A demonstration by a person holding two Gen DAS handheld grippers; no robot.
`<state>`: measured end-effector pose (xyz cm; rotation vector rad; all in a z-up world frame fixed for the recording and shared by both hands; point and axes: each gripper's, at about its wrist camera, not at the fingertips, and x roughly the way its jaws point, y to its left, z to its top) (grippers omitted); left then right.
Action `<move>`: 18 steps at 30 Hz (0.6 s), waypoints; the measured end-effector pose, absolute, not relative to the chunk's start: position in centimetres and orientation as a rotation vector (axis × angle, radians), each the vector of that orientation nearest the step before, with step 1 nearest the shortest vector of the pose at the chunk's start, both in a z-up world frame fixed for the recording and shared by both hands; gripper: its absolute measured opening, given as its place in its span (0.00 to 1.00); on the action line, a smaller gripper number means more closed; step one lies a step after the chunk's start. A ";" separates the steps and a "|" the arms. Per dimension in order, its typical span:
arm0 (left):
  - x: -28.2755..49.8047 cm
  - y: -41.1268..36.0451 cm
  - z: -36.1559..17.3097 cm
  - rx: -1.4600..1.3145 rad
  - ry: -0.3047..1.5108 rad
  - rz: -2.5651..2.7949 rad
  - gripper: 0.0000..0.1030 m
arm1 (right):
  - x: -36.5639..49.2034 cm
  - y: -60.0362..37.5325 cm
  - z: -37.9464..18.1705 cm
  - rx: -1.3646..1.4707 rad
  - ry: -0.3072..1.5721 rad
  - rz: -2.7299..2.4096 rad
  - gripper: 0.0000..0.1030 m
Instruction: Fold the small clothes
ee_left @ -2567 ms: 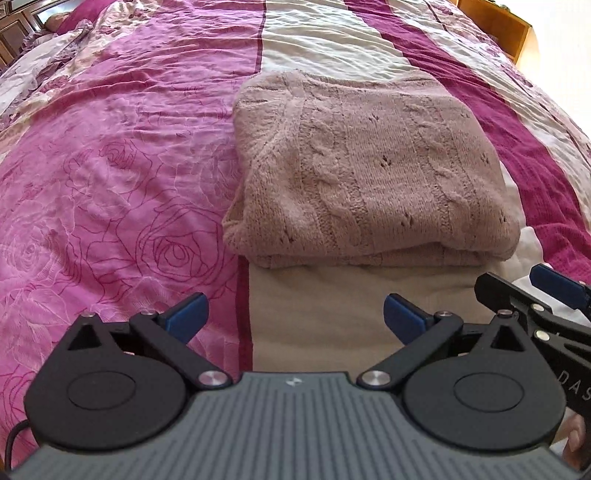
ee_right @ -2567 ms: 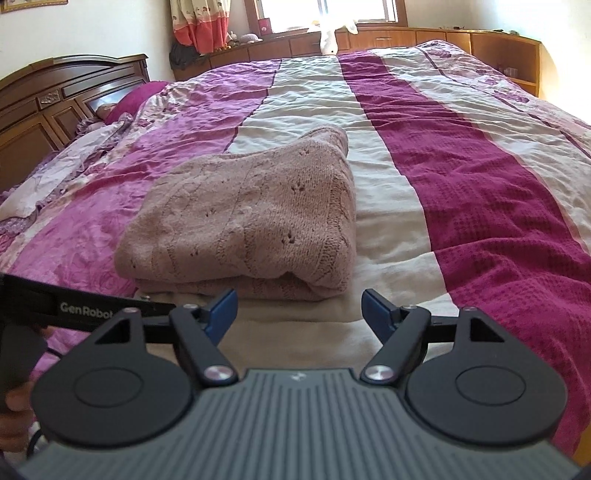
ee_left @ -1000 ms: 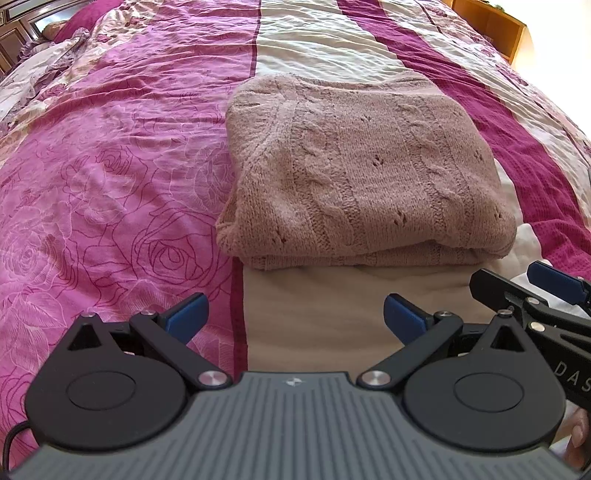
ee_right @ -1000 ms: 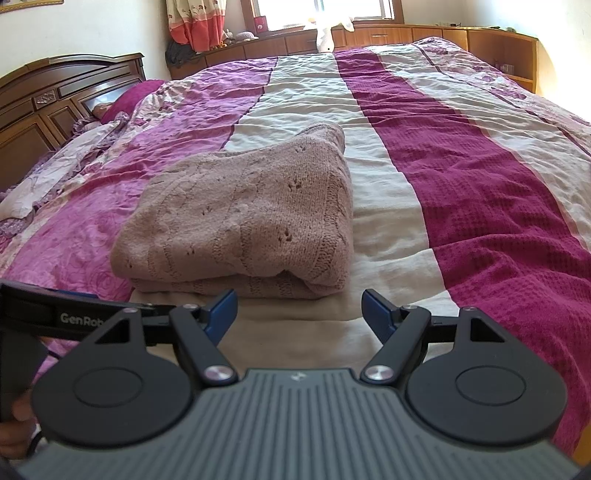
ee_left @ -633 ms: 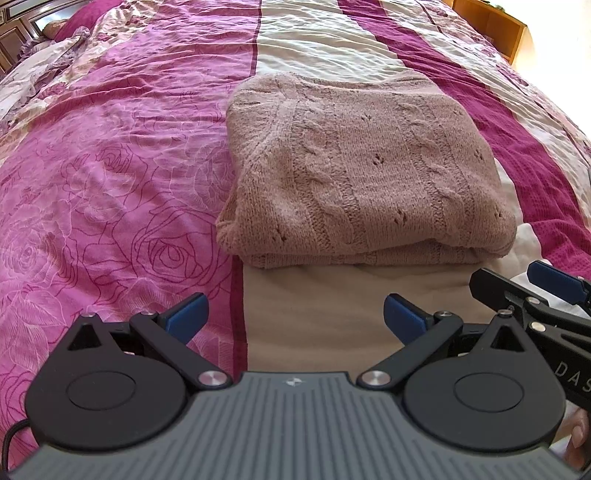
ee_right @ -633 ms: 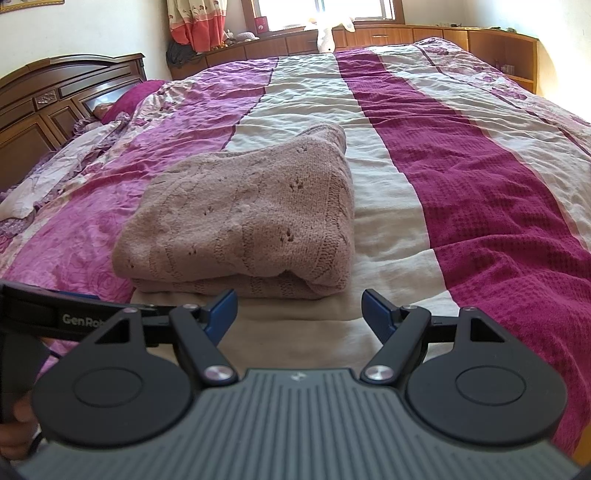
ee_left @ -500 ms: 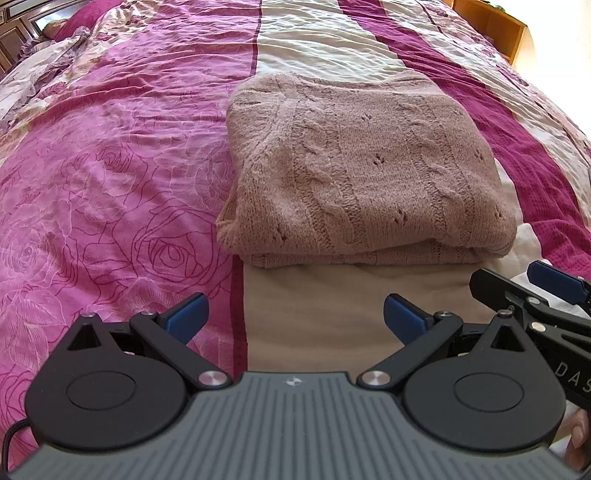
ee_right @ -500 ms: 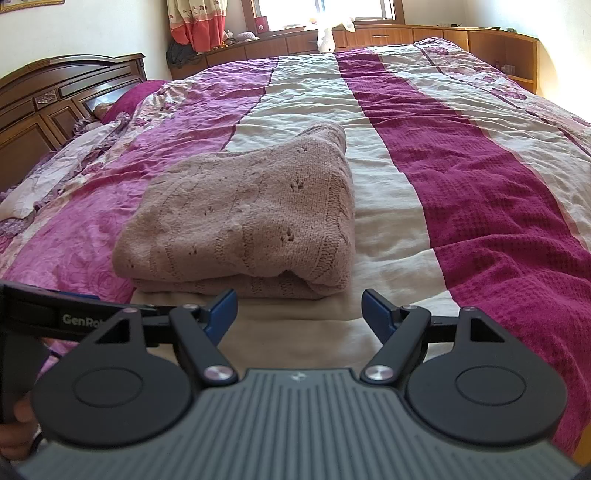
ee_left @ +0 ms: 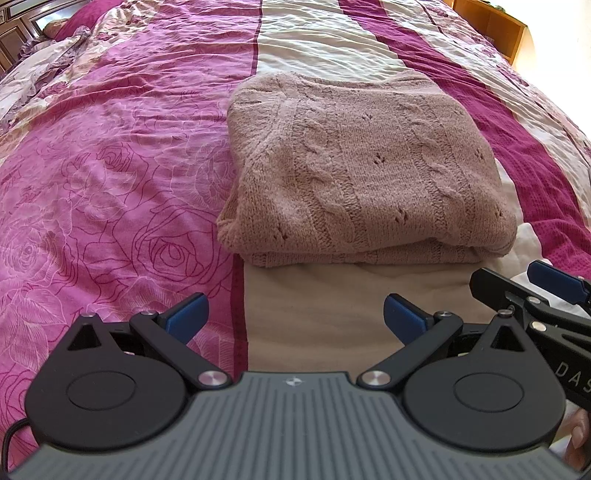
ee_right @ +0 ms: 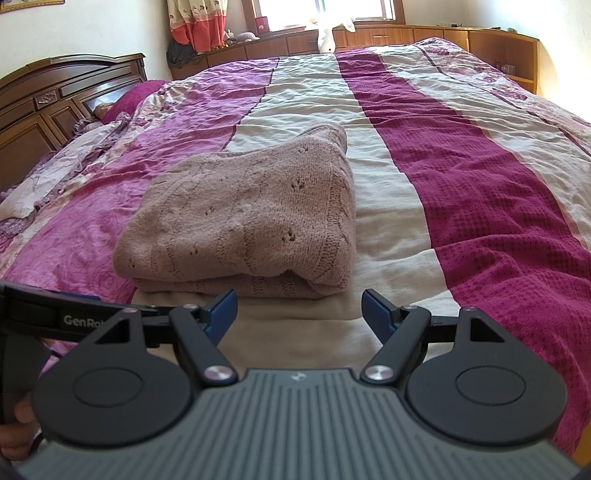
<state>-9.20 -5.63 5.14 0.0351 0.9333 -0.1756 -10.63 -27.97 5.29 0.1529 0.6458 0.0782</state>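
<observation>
A dusty-pink cable-knit sweater [ee_left: 362, 166] [ee_right: 251, 218] lies folded into a thick rectangle on the striped bedspread [ee_left: 110, 166], its layered edge facing me. My left gripper [ee_left: 293, 317] hangs open just short of that edge, nothing between its blue pads. My right gripper [ee_right: 299, 312] is also open and empty, close in front of the sweater's near right corner. In the left wrist view the right gripper's fingers [ee_left: 554, 282] show at the right edge. The left gripper's arm [ee_right: 55, 314] crosses the lower left of the right wrist view.
A wooden headboard [ee_right: 55, 99] and pillows [ee_right: 125, 103] stand far left. Low wooden cabinets [ee_right: 406, 37] run under the window at the back, with a curtain [ee_right: 195, 22]. A person's fingers [ee_left: 578, 432] hold the right gripper's handle. Cream and magenta bedspread stripes [ee_right: 498, 206] stretch to the right.
Both grippers have crept slightly closer to the sweater's near edge since the earliest frames. The sweater has not moved and both grippers stay open.
</observation>
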 end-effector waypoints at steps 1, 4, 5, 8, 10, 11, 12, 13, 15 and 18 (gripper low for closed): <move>-9.2 -5.6 5.2 0.035 0.934 -0.176 1.00 | -10.6 -28.0 5.3 0.153 0.646 0.078 0.74; -9.2 -5.5 5.0 0.031 0.937 -0.175 1.00 | -10.6 -28.0 5.3 0.153 0.646 0.078 0.74; -9.2 -5.5 5.0 0.030 0.938 -0.175 1.00 | -10.6 -28.0 5.3 0.153 0.646 0.078 0.74; -9.3 -5.6 5.0 0.033 0.935 -0.174 1.00 | -10.6 -28.0 5.3 0.153 0.646 0.078 0.74; -9.3 -5.6 5.0 0.033 0.936 -0.174 1.00 | -10.6 -28.0 5.3 0.153 0.646 0.078 0.74; -9.3 -5.6 5.0 0.032 0.936 -0.174 1.00 | -10.6 -28.0 5.3 0.153 0.645 0.078 0.74; -9.3 -5.6 5.0 0.032 0.936 -0.174 1.00 | -10.6 -28.0 5.3 0.153 0.646 0.078 0.74; -9.3 -5.7 5.0 0.033 0.936 -0.174 1.00 | -10.6 -28.0 5.3 0.153 0.646 0.078 0.74; -9.3 -5.7 5.0 0.034 0.935 -0.173 1.00 | -10.6 -27.9 5.3 0.152 0.646 0.078 0.74; -9.3 -5.7 5.1 0.032 0.936 -0.173 1.00 | -10.6 -27.9 5.3 0.153 0.646 0.078 0.74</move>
